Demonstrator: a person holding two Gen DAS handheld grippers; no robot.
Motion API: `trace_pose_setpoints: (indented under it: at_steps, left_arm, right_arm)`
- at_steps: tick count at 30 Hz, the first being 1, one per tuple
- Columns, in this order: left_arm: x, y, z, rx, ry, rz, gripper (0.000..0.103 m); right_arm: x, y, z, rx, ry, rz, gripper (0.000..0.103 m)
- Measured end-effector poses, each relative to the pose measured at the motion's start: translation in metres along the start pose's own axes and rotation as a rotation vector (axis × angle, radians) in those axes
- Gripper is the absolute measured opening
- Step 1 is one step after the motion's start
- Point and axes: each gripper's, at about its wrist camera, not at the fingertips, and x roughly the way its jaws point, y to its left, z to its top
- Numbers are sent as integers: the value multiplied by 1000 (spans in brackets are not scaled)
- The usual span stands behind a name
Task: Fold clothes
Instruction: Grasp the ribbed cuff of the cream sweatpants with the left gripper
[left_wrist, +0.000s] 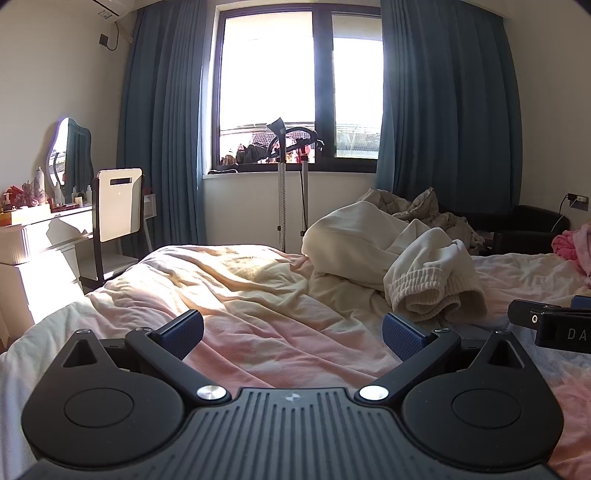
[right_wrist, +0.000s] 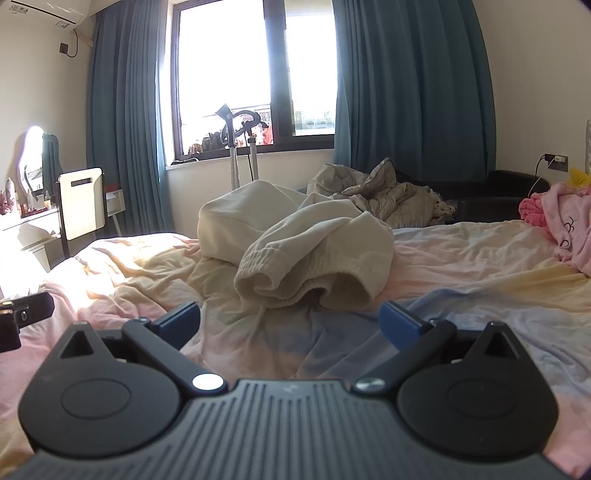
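rumpled bed (right_wrist: 461, 258) bears cream sweatpants (right_wrist: 314, 254); left gripper (left_wrist: 293, 334) and right gripper (right_wrist: 290, 325) gape wide, empty.

A home bedroom: a rumpled bed (left_wrist: 258, 295) lies ahead of the gripper, blue curtains (left_wrist: 162, 122) frame the window (left_wrist: 299, 85), and a dressing table (left_wrist: 40, 229) stands far left.

1. A dark-framed window (left_wrist: 301, 88) fills the far wall, blown out with daylight, with blue curtains (left_wrist: 162, 122) hanging at both sides.
2. An air conditioner (left_wrist: 110, 6) sits high on the pale left wall.
3. Sunlight falls across a white dressing table (left_wrist: 40, 236) with a wavy mirror (left_wrist: 70, 151) and a chair (left_wrist: 118, 205).
4. A black armchair (left_wrist: 524, 225) stands at the right, under a wall socket (left_wrist: 578, 201).
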Motion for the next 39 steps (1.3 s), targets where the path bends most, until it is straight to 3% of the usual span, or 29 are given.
trace_pose_setpoints:
  at_steps: [6, 12, 18, 22, 26, 31, 33, 34, 36, 39]
  left_arm:
    - [20, -10, -4, 63, 48, -11, 103]
    - [58, -42, -5, 218, 47, -13, 103]
    - [130, -89, -13, 347, 30, -10, 103]
    - [176, -116, -18, 396, 31, -6, 98]
    - [214, -137, -21, 396, 34, -23, 83]
    - [231, -148, -7, 303, -72, -32, 70]
    - [238, -152, 2, 247, -105, -29, 57]
    - [241, -152, 9, 217, -104, -28, 37]
    - [244, -149, 26, 135, -93, -30, 11]
    - [228, -128, 51, -13, -110, -81, 9]
  right_arm:
    - [21, -16, 34, 10, -11, -24, 103]
    - [51, -56, 53, 37, -11, -77, 103]
    - [76, -85, 47, 137, 81, -90, 103]
    - [86, -95, 44, 186, 81, -83, 103]
    - [103, -103, 35, 221, 117, -86, 103]
    - [121, -109, 24, 258, 144, -79, 103]
    - [126, -111, 19, 261, 146, -87, 103]
    - [129, -112, 17, 263, 149, -92, 103]
    - [132, -112, 12, 258, 154, -98, 103]
    - [133, -108, 8, 232, 154, -91, 103]
